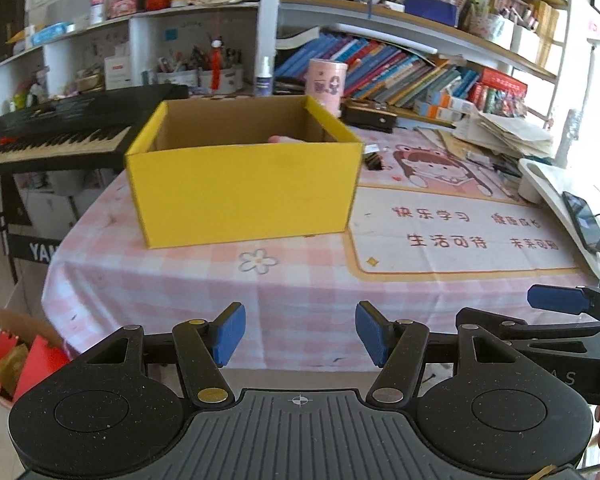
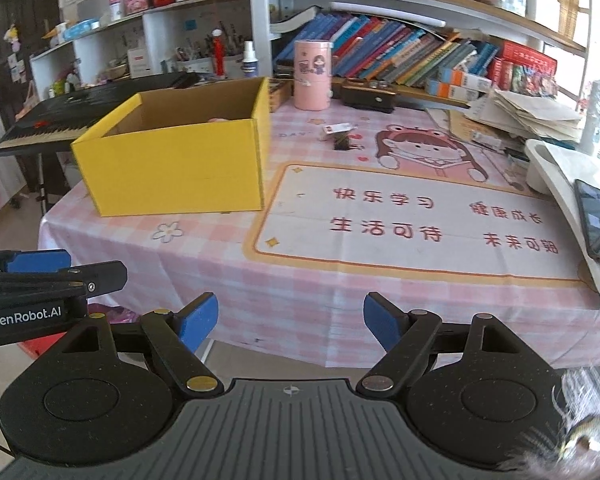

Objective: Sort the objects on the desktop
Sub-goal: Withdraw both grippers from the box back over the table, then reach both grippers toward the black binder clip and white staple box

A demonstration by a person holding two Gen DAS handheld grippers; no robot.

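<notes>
Yellow box [image 1: 240, 192] beyond left tool [image 1: 300, 334]

On the side of your left tool [image 2: 40, 264], seen from the right wrist, you can read "GenRobot.AI" in white. The pink desk mat [image 2: 420, 216] on the counter carries red Chinese lines: 快乐学习, 健康成长, 生活可待, 未来可期. The black keyboard stand [image 1: 36, 248] shows white letters "YAM", cut off. Book spines on the shelves are too small to read.

Black claw [image 1: 300, 334], blue pads [image 1: 230, 332]
</notes>
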